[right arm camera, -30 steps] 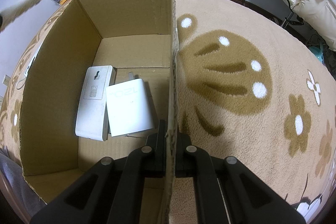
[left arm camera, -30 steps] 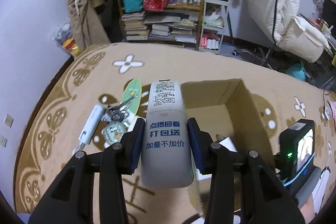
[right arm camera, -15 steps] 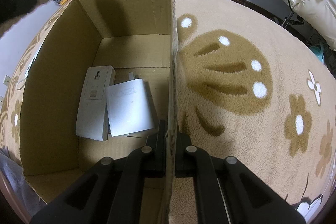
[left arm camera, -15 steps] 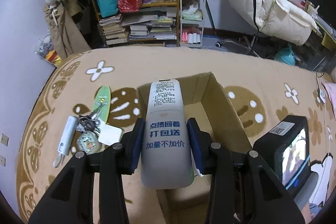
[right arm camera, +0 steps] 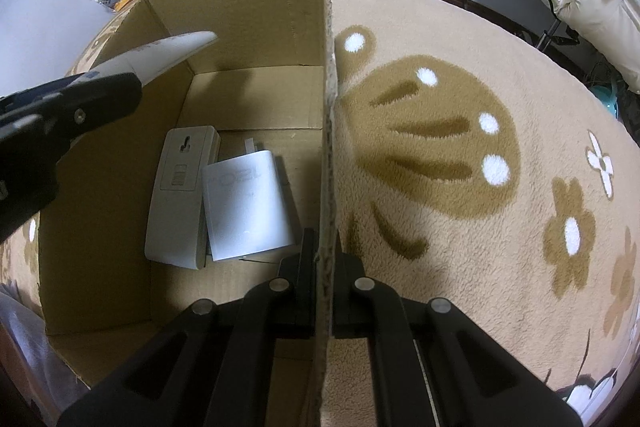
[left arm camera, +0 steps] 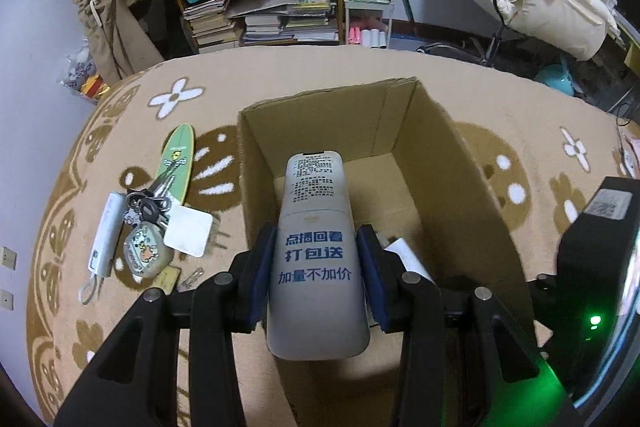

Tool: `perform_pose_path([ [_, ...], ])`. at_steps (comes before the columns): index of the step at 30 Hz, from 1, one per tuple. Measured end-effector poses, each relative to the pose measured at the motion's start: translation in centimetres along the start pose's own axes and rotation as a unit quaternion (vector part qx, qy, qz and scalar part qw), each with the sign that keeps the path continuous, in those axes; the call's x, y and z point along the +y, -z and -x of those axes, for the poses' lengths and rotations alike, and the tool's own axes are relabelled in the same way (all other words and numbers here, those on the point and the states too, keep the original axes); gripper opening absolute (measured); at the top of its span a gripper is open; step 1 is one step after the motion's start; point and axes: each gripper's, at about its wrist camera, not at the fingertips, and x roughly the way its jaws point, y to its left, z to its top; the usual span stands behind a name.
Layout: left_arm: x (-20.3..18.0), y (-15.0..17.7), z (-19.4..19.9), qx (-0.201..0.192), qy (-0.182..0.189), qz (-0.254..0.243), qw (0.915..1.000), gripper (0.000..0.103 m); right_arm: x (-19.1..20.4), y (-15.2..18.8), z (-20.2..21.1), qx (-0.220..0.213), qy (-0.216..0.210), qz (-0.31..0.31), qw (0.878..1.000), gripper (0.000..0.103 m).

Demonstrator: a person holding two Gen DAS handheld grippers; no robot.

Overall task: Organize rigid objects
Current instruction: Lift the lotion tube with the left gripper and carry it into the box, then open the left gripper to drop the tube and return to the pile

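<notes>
The grey remote [left arm camera: 318, 259] sits clamped in the left gripper [left arm camera: 318, 267] above the open cardboard box [left arm camera: 460, 163], whose wall the right gripper [right arm camera: 325, 259] pinches. Beyond lie a tan flowered carpet [left arm camera: 320, 75] and cluttered bookshelf [left arm camera: 260, 7].

Grey remote [left arm camera: 316, 259], brown box [left arm camera: 452, 163], beige flower-patterned carpet [left arm camera: 320, 75].

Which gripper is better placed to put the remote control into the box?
Left. The left gripper already holds the remote control above the cardboard box; the right gripper is clamped on the box wall.
</notes>
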Motion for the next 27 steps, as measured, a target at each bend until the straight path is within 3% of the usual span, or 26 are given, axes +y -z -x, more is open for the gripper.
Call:
perform_pose_path([
  [21, 0.4, 0.0, 0.7, -0.010, 0.000, -0.007, 0.9999, 0.040, -0.4, -0.2, 0.0, -0.001, -0.002, 0.000, 1.000, 0.007],
  [22, 0.7, 0.0, 0.9, -0.010, -0.004, -0.007, 0.9999, 0.042, -0.4, -0.1, 0.0, -0.001, -0.003, -0.001, 1.000, 0.007],
  [25, 1.5, 0.0, 1.4, -0.015, -0.009, -0.005, 0.9998, 0.064, -0.5, -0.2, 0.0, -0.001, -0.003, 0.000, 1.000, 0.007],
  [27, 2.3, 0.1, 1.9, -0.022, -0.012, 0.006, 0.9997, 0.065, -0.5, -0.2, 0.0, 0.000, -0.003, -0.001, 1.000, 0.007],
])
